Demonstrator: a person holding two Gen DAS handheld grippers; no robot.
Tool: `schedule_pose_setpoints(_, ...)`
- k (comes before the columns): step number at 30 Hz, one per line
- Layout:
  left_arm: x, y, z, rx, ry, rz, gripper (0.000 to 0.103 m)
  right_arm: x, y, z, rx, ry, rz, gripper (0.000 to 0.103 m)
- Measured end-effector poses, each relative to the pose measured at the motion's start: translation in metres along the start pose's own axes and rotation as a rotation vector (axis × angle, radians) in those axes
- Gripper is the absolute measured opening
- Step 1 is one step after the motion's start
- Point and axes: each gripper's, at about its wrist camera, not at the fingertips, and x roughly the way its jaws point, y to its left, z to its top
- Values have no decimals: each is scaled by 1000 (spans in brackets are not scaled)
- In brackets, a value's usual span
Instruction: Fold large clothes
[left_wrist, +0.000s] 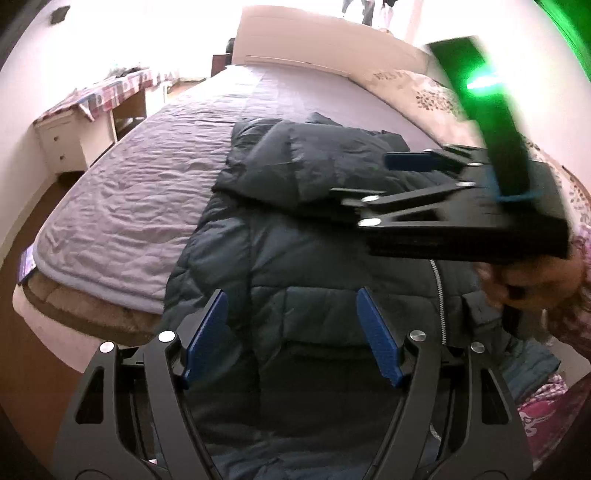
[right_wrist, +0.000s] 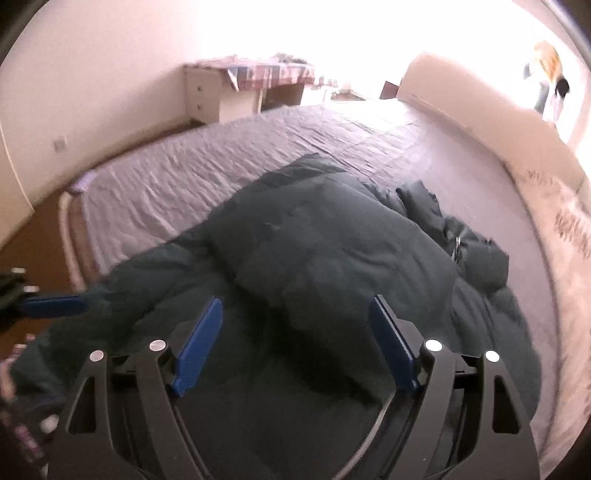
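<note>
The bed (left_wrist: 122, 206), spread with a wrinkled lilac cover, fills most of both views and gives wide bare room on the far side of the garment, toward the upper left of the left wrist view and the upper middle of the right wrist view. On it lies the dark puffer jacket (left_wrist: 303, 258), running from the near edge of the bed up to the middle of the frame, with its upper part already doubled over onto the body as a thick pad and a zipper (left_wrist: 437, 295) running down at the lower right. The near hem hangs at or just over the bed's near edge, so any pull toward the holder risks dragging the bulk off; folds are better driven away, into the bare cover. The headboard (left_wrist: 325, 48) and a patterned pillow (left_wrist: 424, 92) close off the upper right, leaving less room there. The left tongs (left_wrist: 291, 332) hover released over the lower body of the jacket, grasping nothing. The right tongs (right_wrist: 295, 339) are likewise spread wide and empty, poised above the doubled pad. To do this step well, I judge each should pinch through both layers at the sides, since puffy fill springs back, then lift low and lay flat.
</note>
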Motion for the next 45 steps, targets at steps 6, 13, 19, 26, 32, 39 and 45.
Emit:
schedule_pose_setpoints(6,-1,10,-1,-29,-10,-14,71,28,-10,7,37,77,32,16)
schedule_pose_setpoints(13,4,7,3,-30,-5,-25,72,-27,-72,-15,340,-88,95,9)
schedule_pose_setpoints(19,9,-6,6,2,7,-22,71,-60,-145,-83,711,-99,149,9)
schedule_pose_setpoints(26,12,-26,18,59,8,-10,71,-49,-186,-165,1020,29,189,33)
schedule_pose_setpoints(32,17,-34,27,58,22,18,71,-49,-201,-188,1157,-26,243,65)
schedule_pose_setpoints(39,22,-46,26,84,48,43,72,-22,-214,-195,1181,11,310,17)
schedule_pose_setpoints(45,25,-47,23,86,60,59,71,-32,-211,-207,1190,-27,284,8)
